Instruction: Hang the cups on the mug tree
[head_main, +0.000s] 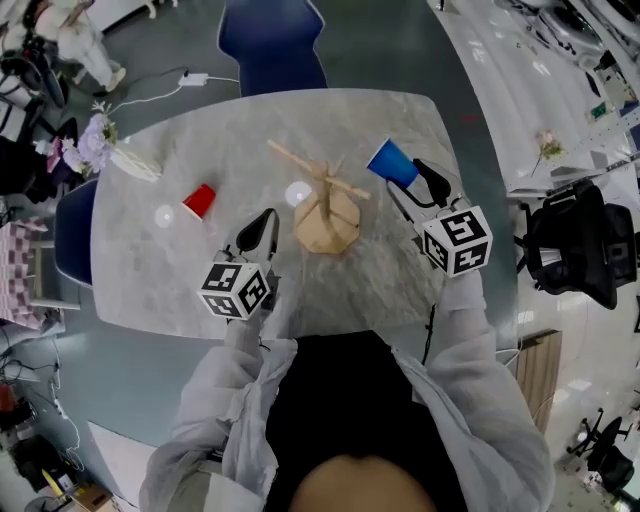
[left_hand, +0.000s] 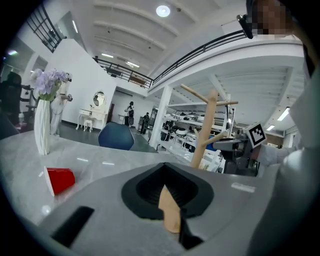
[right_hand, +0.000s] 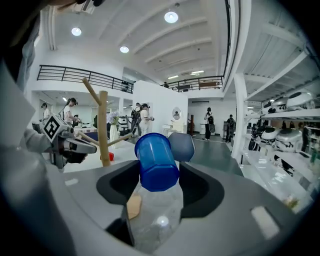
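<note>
A wooden mug tree (head_main: 325, 215) with bare pegs stands at the middle of the marble table (head_main: 400, 280). My right gripper (head_main: 412, 190) is shut on a blue cup (head_main: 392, 163), held in the air just right of the tree; in the right gripper view the blue cup (right_hand: 156, 161) sits tilted between the jaws, with the tree (right_hand: 102, 125) to its left. A red cup (head_main: 200, 200) lies on its side left of the tree. My left gripper (head_main: 258, 232) hangs shut and empty just left of the tree's base. In the left gripper view the red cup (left_hand: 60, 179) lies at the left and the tree (left_hand: 207, 125) stands at the right.
A white vase of purple flowers (head_main: 100, 140) stands at the table's far left corner. A blue chair (head_main: 272, 45) is behind the table, another (head_main: 75, 230) at its left side. A black office chair (head_main: 575, 240) stands off to the right.
</note>
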